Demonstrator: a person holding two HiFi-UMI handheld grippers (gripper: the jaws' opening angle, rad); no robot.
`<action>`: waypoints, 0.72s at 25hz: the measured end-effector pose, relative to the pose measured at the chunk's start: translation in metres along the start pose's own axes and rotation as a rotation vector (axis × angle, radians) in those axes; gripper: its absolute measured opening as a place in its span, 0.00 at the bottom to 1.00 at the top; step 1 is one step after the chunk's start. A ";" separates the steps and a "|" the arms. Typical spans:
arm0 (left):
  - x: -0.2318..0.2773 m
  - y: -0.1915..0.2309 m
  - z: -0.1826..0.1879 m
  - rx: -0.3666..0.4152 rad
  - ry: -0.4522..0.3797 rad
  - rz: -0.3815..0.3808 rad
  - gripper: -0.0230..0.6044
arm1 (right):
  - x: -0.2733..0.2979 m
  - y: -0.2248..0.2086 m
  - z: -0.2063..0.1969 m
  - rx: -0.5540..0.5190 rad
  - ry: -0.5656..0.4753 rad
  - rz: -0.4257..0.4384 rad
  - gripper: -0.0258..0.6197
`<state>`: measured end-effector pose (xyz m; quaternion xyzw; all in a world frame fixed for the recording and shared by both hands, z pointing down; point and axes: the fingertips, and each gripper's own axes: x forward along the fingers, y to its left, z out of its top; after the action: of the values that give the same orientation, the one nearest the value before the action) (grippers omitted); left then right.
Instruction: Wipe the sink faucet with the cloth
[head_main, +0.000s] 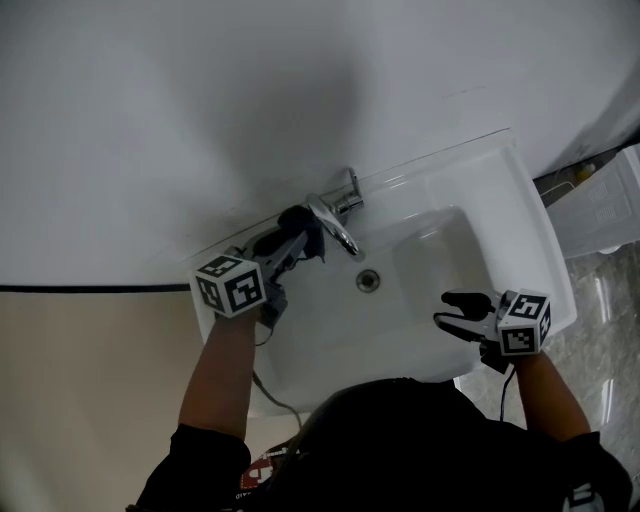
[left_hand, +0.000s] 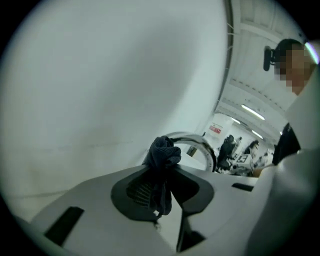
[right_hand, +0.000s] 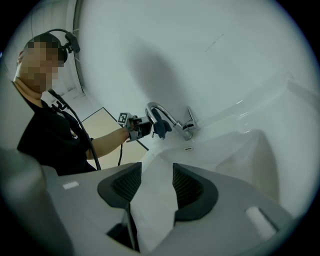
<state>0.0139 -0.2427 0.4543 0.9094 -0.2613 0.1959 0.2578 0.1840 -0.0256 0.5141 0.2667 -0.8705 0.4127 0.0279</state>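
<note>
**A:** What does the left gripper (head_main: 292, 238) have?

**B:** Its jaws are pinched on the cloth (left_hand: 162, 159). It's a dark blue ribbed knit, bunched into a knot above the black grooved pads (left_hand: 136, 192), with a thin tail hanging below.

**A:** And where is the cloth?

**B:** Right at the faucet (head_main: 335, 222), on the left side of the spout. The faucet is polished chrome with a thin arched spout and a lever behind it. Whether cloth and metal actually touch, I can't tell.

**A:** And the right gripper (head_main: 456, 310)?

**B:** Its jaws stand apart with nothing between them, only glossy white basin in the gap. It hangs over the right side of the sink (head_main: 530, 215), well away from the faucet.

**A:** What is the sink like?

**B:** Smooth white ceramic, roughly rectangular with rounded corners. It has a round metal drain (head_main: 368, 281) and sits against a plain matte wall (head_main: 200, 110).

**A:** Any writing?

**B:** Each cube (head_main: 230, 285) has black-and-white square markers but no letters. A red-and-white label (head_main: 260, 472) near the floor is too small to read.
</note>
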 end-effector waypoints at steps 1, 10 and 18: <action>-0.006 -0.005 0.013 0.087 0.025 -0.002 0.16 | 0.001 0.002 0.002 -0.004 0.000 0.006 0.33; 0.018 0.016 0.063 0.578 0.376 0.105 0.16 | -0.001 0.013 0.002 -0.011 -0.007 0.016 0.33; 0.030 -0.013 0.069 0.888 0.520 0.038 0.16 | -0.016 0.007 -0.004 0.006 -0.033 -0.007 0.33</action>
<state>0.0608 -0.2837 0.4095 0.8474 -0.0965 0.5123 -0.1005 0.1935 -0.0121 0.5076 0.2766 -0.8687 0.4107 0.0145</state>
